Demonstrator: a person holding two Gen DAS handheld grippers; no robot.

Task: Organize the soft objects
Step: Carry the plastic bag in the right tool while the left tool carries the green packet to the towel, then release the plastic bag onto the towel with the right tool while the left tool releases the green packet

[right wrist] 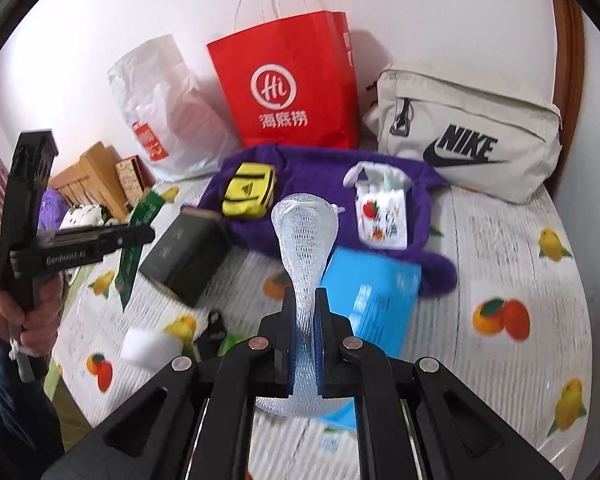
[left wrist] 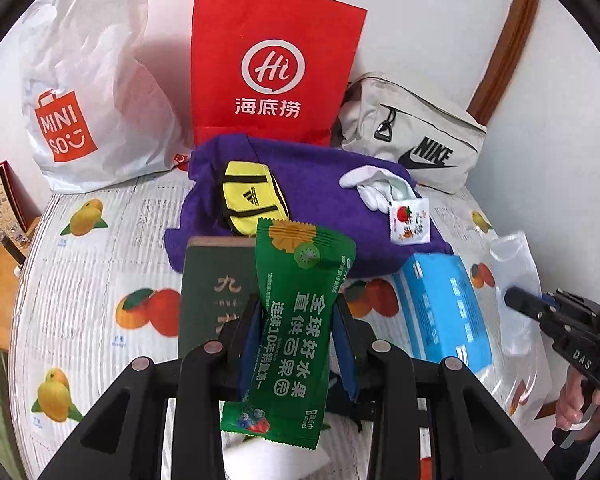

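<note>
The green snack packet (left wrist: 296,320) is pinched tight in the left gripper (left wrist: 298,312) jaws. The right gripper (right wrist: 305,320) jaws squeeze a white foam net (right wrist: 304,232) above the bed (right wrist: 500,248).

On the bed (right wrist: 500,240), the paper bag (right wrist: 292,80) stands behind the towel (right wrist: 312,176); the pouch (right wrist: 250,190) lies on it, the backpack (right wrist: 472,136) to its right.

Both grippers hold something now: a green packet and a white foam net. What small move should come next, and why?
Probably carry the green packet in the left gripper toward the red paper bag. The packet is gripped and clear of the bed, and the bag stands upright just behind the purple cloth.
</note>
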